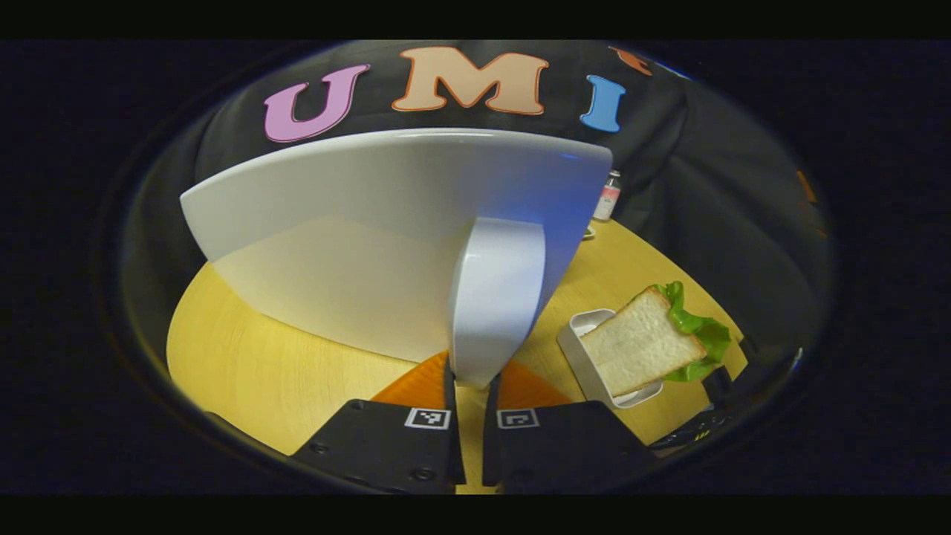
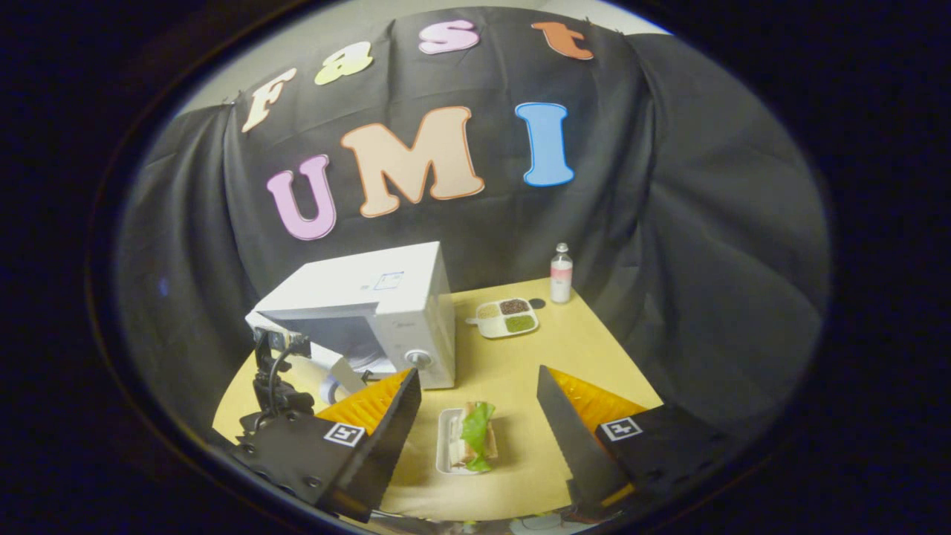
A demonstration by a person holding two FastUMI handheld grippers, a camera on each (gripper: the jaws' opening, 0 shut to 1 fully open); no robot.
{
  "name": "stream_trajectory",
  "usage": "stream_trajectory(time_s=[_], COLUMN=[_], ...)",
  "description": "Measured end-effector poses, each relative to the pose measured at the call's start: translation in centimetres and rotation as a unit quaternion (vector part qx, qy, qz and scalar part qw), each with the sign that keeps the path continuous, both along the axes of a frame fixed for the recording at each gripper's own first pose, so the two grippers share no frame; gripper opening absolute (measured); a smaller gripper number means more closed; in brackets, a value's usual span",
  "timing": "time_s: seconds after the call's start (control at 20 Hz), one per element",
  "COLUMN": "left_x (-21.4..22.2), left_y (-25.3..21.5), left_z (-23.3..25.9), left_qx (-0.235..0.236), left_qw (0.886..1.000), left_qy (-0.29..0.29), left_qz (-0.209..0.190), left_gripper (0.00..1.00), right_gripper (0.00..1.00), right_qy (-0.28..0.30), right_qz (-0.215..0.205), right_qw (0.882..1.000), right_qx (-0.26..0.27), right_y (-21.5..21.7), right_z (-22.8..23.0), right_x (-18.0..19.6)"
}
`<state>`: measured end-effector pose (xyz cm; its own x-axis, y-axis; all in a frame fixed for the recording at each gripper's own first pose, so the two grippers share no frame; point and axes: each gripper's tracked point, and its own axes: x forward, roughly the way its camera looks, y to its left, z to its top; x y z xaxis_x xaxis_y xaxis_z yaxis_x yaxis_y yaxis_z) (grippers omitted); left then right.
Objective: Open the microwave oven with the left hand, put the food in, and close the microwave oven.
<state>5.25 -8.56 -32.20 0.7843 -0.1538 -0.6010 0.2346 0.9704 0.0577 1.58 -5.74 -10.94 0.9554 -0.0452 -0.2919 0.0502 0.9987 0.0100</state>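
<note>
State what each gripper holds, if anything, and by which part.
The left gripper grips the microwave door by its handle. The right gripper is open and empty.

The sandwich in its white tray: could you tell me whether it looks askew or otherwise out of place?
Slightly. The sandwich lies tilted in its white tray, a bread corner and the lettuce hanging over the rim. Nothing has spilled onto the table. The microwave door is partly open, its handle between the left gripper jaws.

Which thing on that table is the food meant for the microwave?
Start at the white microwave on the yellow table. Just in front of it lies a small white tray holding a sandwich. Its green lettuce sets it apart from the compartment dish farther back.
</note>
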Motion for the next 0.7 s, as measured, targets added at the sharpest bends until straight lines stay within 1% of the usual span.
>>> stream_trajectory(time_s=[0.05,0.15,0.2,0.25,0.3,0.4,0.45,0.5,0.55,0.6,0.65,0.7], left_x=[-0.6,-1.3,-1.7,-2.3,-2.7,-3.0,-3.2,-3.6,-3.8,-4.0,-4.3,-4.6], left_y=[0.3,1.0,1.4,1.8,2.0,3.1,3.6,4.1,4.8,5.2,5.7,6.1], left_z=[0.0,-0.1,0.0,0.0,0.4,1.3,1.4,1.5,1.6,1.6,1.8,1.8], left_qx=[0.003,0.011,0.009,0.003,-0.009,-0.023,-0.023,-0.022,-0.018,-0.016,-0.015,-0.015], left_qw=[1.0,1.0,1.0,1.0,0.999,0.998,0.997,0.996,0.995,0.994,0.993,0.992], left_qy=[0.001,0.0,-0.001,-0.001,-0.004,-0.018,-0.021,-0.023,-0.026,-0.029,-0.034,-0.036], left_qz=[0.003,0.009,0.016,0.026,0.036,0.063,0.072,0.084,0.097,0.107,0.116,0.124], left_gripper=[0.1,0.13,0.15,0.14,0.2,0.25,0.34,0.39,0.53,0.6,0.69,0.71], right_gripper=[0.99,0.99,0.92,0.92,0.92,0.92,0.92,0.92,0.92,0.92,0.92,0.92], right_qy=[0.001,0.005,0.007,0.01,0.012,0.015,0.015,0.016,0.018,0.02,0.023,0.024], right_qz=[0.008,0.026,0.034,0.043,0.052,0.068,0.076,0.085,0.095,0.105,0.114,0.12], right_qw=[1.0,1.0,0.999,0.999,0.999,0.998,0.997,0.996,0.995,0.994,0.993,0.992], right_qx=[0.002,0.004,0.004,0.003,0.001,-0.003,-0.003,-0.002,-0.002,-0.002,-0.004,-0.007], right_y=[0.3,0.8,1.0,1.2,1.3,1.4,1.5,1.6,1.7,1.8,2.0,2.1], right_z=[-0.2,-0.7,-0.9,-1.1,-1.3,-1.5,-1.4,-1.5,-1.6,-1.8,-1.9,-2.0], right_x=[-0.1,-0.1,0.0,0.0,0.1,0.3,0.5,0.6,0.8,1.1,1.4,1.5])
